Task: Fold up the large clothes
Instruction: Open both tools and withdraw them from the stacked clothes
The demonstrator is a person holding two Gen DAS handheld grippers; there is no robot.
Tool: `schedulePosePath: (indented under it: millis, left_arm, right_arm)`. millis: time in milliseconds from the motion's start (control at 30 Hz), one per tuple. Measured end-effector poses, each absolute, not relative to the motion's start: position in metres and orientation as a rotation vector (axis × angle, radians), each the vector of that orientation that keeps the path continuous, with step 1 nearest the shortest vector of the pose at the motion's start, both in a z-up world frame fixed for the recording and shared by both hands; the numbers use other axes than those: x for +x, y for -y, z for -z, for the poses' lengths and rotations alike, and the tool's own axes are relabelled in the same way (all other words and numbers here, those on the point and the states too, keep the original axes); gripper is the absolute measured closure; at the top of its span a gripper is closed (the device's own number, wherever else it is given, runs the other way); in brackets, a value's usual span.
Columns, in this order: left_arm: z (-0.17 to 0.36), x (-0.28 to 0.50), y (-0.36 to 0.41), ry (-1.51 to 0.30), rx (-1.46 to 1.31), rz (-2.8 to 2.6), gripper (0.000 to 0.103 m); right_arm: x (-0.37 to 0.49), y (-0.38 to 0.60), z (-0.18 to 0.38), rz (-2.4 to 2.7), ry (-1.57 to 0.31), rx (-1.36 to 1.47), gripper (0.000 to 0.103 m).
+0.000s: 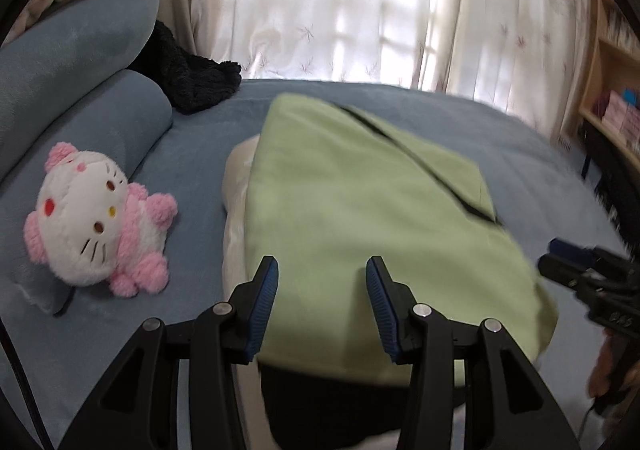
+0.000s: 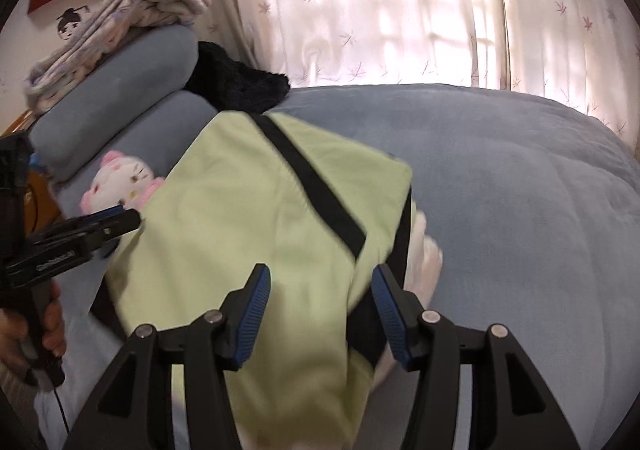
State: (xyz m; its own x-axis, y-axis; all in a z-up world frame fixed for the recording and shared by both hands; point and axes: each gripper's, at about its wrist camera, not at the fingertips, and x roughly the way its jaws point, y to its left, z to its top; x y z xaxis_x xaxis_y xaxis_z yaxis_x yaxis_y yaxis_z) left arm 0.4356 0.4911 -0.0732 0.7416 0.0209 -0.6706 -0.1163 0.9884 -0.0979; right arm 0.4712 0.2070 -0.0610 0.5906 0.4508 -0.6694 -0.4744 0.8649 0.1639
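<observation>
A light green garment (image 1: 360, 202) with black trim and white lining lies folded into a compact rectangle on the blue bed (image 1: 540, 178). It also shows in the right wrist view (image 2: 256, 226), with a black strip running diagonally across it. My left gripper (image 1: 322, 270) is open and empty, hovering over the garment's near edge. My right gripper (image 2: 320, 282) is open and empty above the garment's near right part. Each gripper shows in the other's view, the right one (image 1: 560, 258) at the garment's right edge, the left one (image 2: 120, 218) at its left edge.
A pink and white plush cat (image 1: 96, 218) lies on the bed left of the garment. Blue bolster pillows (image 1: 100, 122) and a black fluffy item (image 1: 192, 74) sit at the back left. Curtains (image 1: 340, 10) hang behind. A wooden shelf (image 1: 612, 98) stands at right.
</observation>
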Motion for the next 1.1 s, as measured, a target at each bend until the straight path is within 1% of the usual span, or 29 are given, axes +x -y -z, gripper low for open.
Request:
schedulePosePath:
  millis: [133,200,267,500,567,600,667,767,833,900,1100]
  left_arm:
    - [0.081,0.426,-0.484,-0.751,-0.104,-0.116,0.057]
    - [0.085,0.425,-0.482,-0.767,-0.088,-0.152,0.048]
    - [0.087,0.42,-0.481,-0.776,-0.089,-0.18,0.045]
    - [0.07,0.39,-0.47,-0.781,-0.099,-0.236,0.045]
    - [0.058,0.375,-0.467,-0.777,-0.116,-0.241,0.042]
    - [0.052,0.366,-0.465,-0.772,-0.12,-0.248,0.037]
    - [0.038,0.348,-0.46,-0.755,-0.12,-0.262,0.029]
    - [0.016,0.32,-0.45,-0.739,-0.119,-0.26,0.025]
    - [0.003,0.303,-0.443,-0.734,-0.114,-0.254,0.021]
    - [-0.01,0.283,-0.433,-0.729,-0.099,-0.246,0.015]
    - [-0.036,0.232,-0.401,-0.732,-0.041,-0.21,0.01]
  right_arm:
    - [0.455,-0.204,0.079,-0.515,-0.829,-0.1,0.05]
    - [0.45,-0.206,0.092,-0.509,-0.889,-0.14,0.05]
    - [0.444,-0.203,0.096,-0.5,-0.902,-0.162,0.05]
    - [0.417,-0.179,0.073,-0.47,-0.927,-0.164,0.049]
    - [0.406,-0.17,0.064,-0.467,-0.935,-0.165,0.049]
    - [0.398,-0.163,0.057,-0.462,-0.937,-0.164,0.049]
    - [0.38,-0.149,0.043,-0.458,-0.939,-0.154,0.049]
    - [0.351,-0.129,0.02,-0.45,-0.936,-0.154,0.049]
    - [0.331,-0.116,0.002,-0.443,-0.929,-0.168,0.049]
    - [0.312,-0.104,-0.015,-0.44,-0.922,-0.18,0.049]
    - [0.244,-0.054,-0.081,-0.414,-0.919,-0.204,0.049]
